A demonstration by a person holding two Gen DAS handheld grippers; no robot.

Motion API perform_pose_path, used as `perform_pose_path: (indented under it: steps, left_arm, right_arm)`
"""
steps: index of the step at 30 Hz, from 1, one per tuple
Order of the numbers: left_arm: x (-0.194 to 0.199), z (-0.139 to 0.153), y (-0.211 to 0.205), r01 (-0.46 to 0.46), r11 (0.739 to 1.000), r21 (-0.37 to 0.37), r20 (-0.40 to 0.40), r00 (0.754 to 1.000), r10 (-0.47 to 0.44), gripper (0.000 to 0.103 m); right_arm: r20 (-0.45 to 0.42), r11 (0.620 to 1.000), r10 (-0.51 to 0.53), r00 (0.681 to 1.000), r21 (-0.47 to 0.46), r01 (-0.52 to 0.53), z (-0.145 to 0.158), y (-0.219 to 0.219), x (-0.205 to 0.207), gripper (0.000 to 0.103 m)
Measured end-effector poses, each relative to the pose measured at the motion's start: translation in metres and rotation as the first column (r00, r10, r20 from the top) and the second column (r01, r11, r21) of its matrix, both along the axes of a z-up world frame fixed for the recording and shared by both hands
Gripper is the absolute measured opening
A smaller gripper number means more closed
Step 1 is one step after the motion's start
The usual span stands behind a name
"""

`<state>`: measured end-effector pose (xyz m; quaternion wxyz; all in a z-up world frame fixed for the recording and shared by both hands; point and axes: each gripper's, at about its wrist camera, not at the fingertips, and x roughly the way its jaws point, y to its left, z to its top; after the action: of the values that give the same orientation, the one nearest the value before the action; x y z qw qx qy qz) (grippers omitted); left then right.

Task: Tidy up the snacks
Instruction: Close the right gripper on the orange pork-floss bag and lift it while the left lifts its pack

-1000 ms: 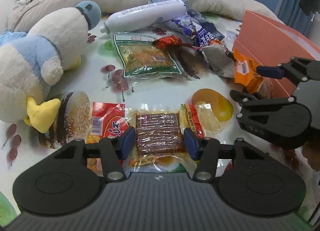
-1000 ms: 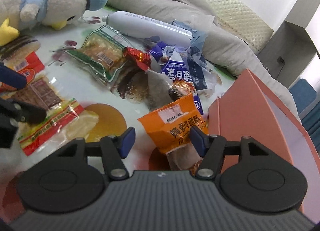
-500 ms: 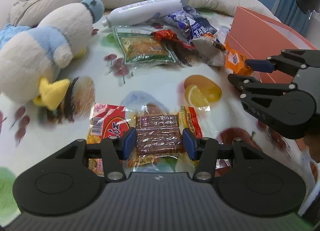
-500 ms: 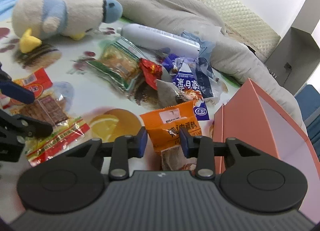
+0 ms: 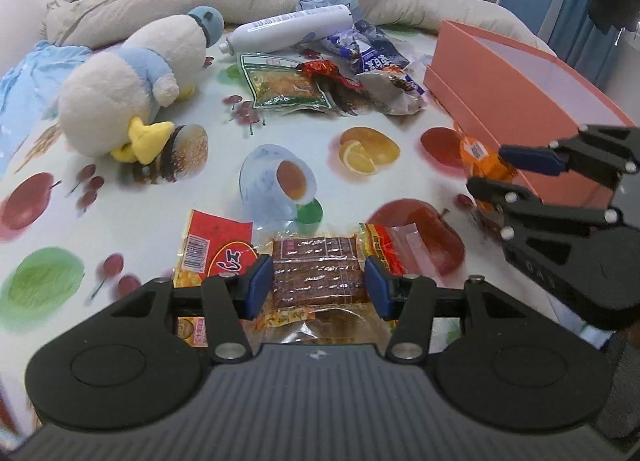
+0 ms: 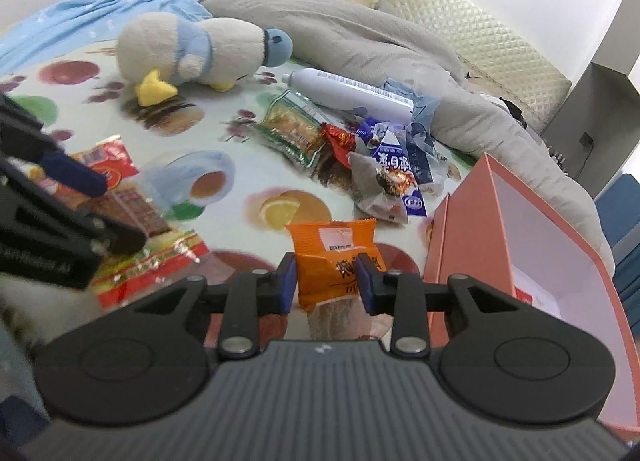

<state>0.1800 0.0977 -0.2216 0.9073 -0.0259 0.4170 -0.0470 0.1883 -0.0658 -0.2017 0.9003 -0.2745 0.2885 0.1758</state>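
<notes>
Left wrist view: left tongs (image 5: 318, 287) are clamped on the red-and-clear packet of brown dried-meat slabs (image 5: 318, 273), which reads as lifted off the fruit-print surface (image 5: 120, 197). Right tongs (image 6: 327, 281) are clamped on the orange snack packet (image 6: 334, 249), held just beside the near wall of the open pink box (image 6: 464, 245).

Progress: early. Box interior shows white with maybe one item at the bottom, hard to tell. Both held packets are not yet in the box. Still loose on the surface: green-edged packet (image 5: 286, 87), small red wrapped candy (image 5: 322, 69), blue-and-white wrappers (image 5: 372, 53), a torn silver wrapper (image 5: 390, 93). The white bottle (image 5: 288, 27) and plush duck (image 5: 136, 81) lie there too; probably not snacks.

Versus 1 s ago: right tongs were apart around the orange packet on the surface, now they're shut on it. Left tongs had the meat packet between the pads low on the surface; both cameras now sit higher and further back, with more of the surface and box in view. Pile by the bottle is unchanged.
</notes>
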Motion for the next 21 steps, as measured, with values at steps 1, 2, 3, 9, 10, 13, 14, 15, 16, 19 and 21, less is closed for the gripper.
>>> perform_pose_path:
  steps: [1, 2, 3, 9, 10, 13, 14, 15, 16, 19, 21]
  left_arm:
    - [-0.006, 0.003, -0.002, 0.0, 1.0, 0.002, 0.007, 1.0, 0.0, 0.056]
    - [-0.012, 0.006, -0.004, 0.002, 1.0, 0.003, 0.011, 1.0, -0.002, 0.056]
    - [-0.016, 0.008, -0.005, 0.004, 1.0, 0.003, 0.013, 1.0, -0.004, 0.056]
    - [-0.035, 0.011, -0.016, 0.007, 1.0, 0.002, 0.001, 1.0, -0.007, 0.033]
    - [-0.038, 0.01, -0.017, 0.003, 1.0, -0.003, -0.003, 1.0, -0.003, 0.033]
    - [-0.038, 0.004, -0.019, -0.003, 1.0, 0.008, -0.019, 1.0, 0.003, 0.033]
    - [-0.039, 0.003, -0.019, -0.009, 1.0, 0.01, -0.021, 1.0, 0.009, 0.033]
    - [-0.039, 0.003, -0.017, -0.015, 1.0, 0.005, -0.022, 1.0, 0.015, 0.033]
    - [-0.04, 0.004, -0.016, -0.02, 1.0, -0.001, -0.02, 1.0, 0.02, 0.034]
    - [-0.042, 0.005, -0.011, -0.026, 0.999, -0.034, -0.022, 0.999, 0.025, 0.035]
    - [-0.041, 0.003, -0.008, -0.035, 0.997, -0.069, -0.03, 0.999, 0.033, 0.039]
  right_arm:
    - [-0.004, 1.0, 0.001, 1.0, 0.0, -0.001, 0.001, -0.002, -0.007, 0.035]
    - [-0.01, 1.0, 0.002, 1.0, 0.001, -0.002, 0.002, -0.004, -0.013, 0.035]
    - [-0.016, 1.0, 0.005, 1.0, -0.001, -0.005, 0.002, -0.007, -0.021, 0.035]
    - [-0.059, 1.0, -0.001, 0.998, 0.019, 0.002, 0.007, -0.019, -0.052, 0.035]
    - [-0.056, 1.0, 0.002, 0.998, 0.016, -0.001, 0.006, -0.019, -0.056, 0.035]
    - [-0.059, 1.0, 0.0, 0.998, 0.018, 0.001, -0.001, -0.02, -0.059, 0.035]
    - [-0.064, 1.0, -0.002, 0.998, 0.029, 0.004, -0.002, -0.021, -0.058, 0.036]
    - [-0.072, 0.999, -0.004, 0.997, 0.048, 0.008, -0.001, -0.022, -0.057, 0.036]
    - [-0.078, 0.998, -0.008, 0.997, 0.068, 0.013, 0.0, -0.024, -0.057, 0.036]
    - [-0.119, 0.989, -0.017, 0.993, 0.146, 0.034, 0.004, -0.032, -0.05, 0.05]
    - [-0.127, 0.98, -0.021, 0.992, 0.192, 0.045, 0.006, -0.038, -0.047, 0.058]
